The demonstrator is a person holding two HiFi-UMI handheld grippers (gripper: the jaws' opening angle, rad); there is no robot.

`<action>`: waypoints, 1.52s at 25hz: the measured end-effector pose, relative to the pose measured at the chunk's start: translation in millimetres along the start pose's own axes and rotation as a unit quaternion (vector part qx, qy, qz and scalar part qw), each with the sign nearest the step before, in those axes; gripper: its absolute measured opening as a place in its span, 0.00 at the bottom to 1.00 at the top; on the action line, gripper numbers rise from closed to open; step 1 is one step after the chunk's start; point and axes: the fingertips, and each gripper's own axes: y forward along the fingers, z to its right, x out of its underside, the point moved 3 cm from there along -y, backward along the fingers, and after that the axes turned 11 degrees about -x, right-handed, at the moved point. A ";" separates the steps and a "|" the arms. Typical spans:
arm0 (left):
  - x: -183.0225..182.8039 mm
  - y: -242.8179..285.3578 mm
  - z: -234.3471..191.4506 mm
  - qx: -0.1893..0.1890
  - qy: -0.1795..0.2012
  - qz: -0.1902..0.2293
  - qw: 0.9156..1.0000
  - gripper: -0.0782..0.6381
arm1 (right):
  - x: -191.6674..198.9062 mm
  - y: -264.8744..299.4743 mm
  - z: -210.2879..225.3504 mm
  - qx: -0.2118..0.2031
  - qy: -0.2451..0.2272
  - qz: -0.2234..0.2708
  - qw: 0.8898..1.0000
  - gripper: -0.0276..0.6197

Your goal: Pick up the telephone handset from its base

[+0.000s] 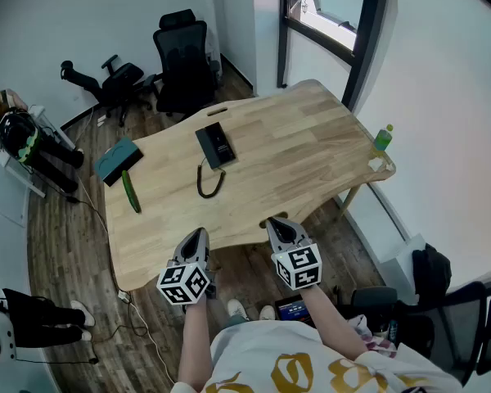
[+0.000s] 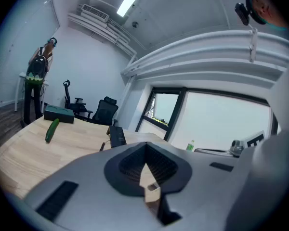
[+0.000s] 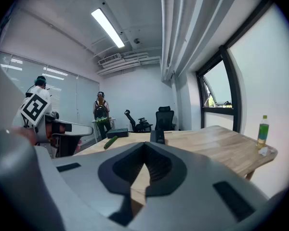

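At the table's (image 1: 311, 154) near edge: both grippers sit side by side, tips just over the rim, pointing across the top and tipped slightly down.

Left gripper (image 1: 197, 236): jaws fully together, nothing between them. Its own view (image 2: 145, 149) shows the pads meeting at the tip, with only bare wood visible through the slot behind.

Right gripper (image 1: 279, 223): same picture. Jaws together and empty in its own view (image 3: 144, 147). The left gripper's marker cube shows at that view's left edge.

Phone (image 1: 215, 146): dark unit lying flat near the table's middle, toward the far side, well apart from both grippers and roughly ahead of the gap between them. The handset looks seated on the base, but it is too small to be sure. Cord (image 1: 209, 183) loops from the phone's near end toward the grippers. Both gripper views see the phone ahead (image 2: 118, 136) (image 3: 157, 136).

Other items on the table:
- cucumber (image 1: 131, 192) left of the cord, near the left edge
- teal box (image 1: 118, 160) just beyond it, at the left rim
- green bottle (image 1: 383, 137) at the far right corner

Black chairs (image 1: 184, 68) stand beyond the far end. A person with a backpack (image 3: 101, 110) stands in the background.
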 end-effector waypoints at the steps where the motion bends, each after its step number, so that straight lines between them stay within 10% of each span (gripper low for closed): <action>1: -1.7 -1.4 1.1 0.003 -0.004 0.005 1.000 0.12 | -0.1 -1.6 1.6 0.003 -0.005 0.000 1.000 0.05; 20: -9.9 22.7 -10.1 -0.029 -0.018 0.016 0.999 0.12 | -9.4 14.2 38.6 0.016 0.004 0.013 1.000 0.05; 38: -46.5 225.0 -70.2 -0.004 -0.051 -0.023 0.998 0.12 | -21.0 174.0 145.7 0.044 0.035 -0.042 0.998 0.05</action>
